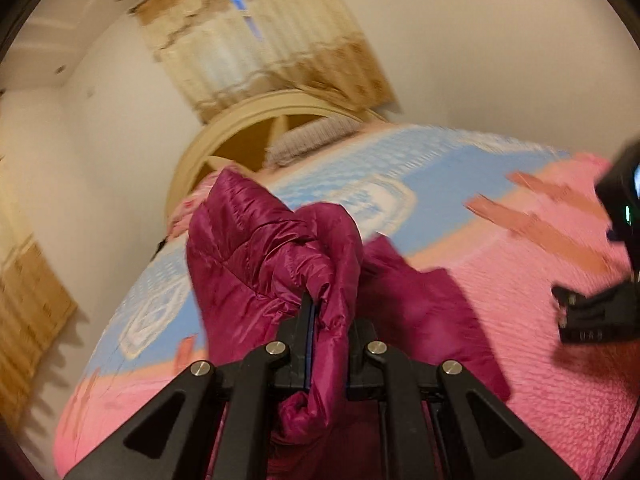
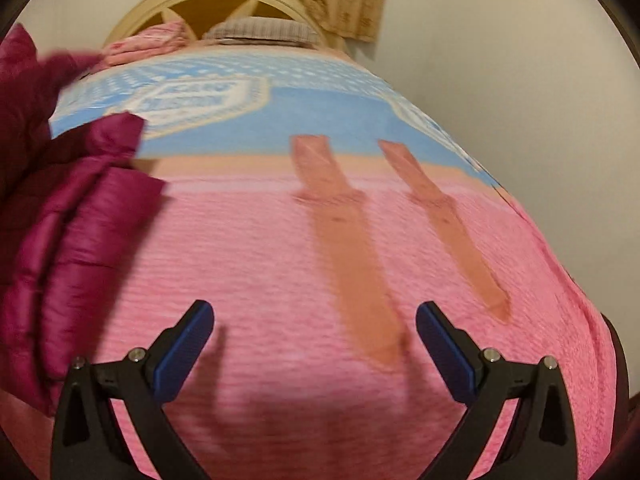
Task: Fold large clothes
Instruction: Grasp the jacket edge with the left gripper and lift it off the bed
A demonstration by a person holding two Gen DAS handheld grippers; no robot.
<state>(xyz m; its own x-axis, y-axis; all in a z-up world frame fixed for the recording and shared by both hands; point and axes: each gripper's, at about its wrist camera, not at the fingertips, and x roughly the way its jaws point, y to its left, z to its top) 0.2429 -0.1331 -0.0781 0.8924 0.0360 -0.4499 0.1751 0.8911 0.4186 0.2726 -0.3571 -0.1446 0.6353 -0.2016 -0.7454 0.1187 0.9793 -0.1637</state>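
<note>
Black two-finger grippers, blue-padded.
Left gripper (image 1: 314,320) and right gripper (image 2: 315,344): matte black linkages, silver screws at pivots, blue pads (image 2: 182,350) inside jaws.

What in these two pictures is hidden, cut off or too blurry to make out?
- Left wrist view: most of the magenta jacket is bunched, and the left gripper clamped on it covers its lower part.
- Left wrist view: the right gripper is blurred and cut off by the right edge.
- Right wrist view: the jacket runs off the left edge.
- Both views: the bedspread pattern is smeared.
</note>
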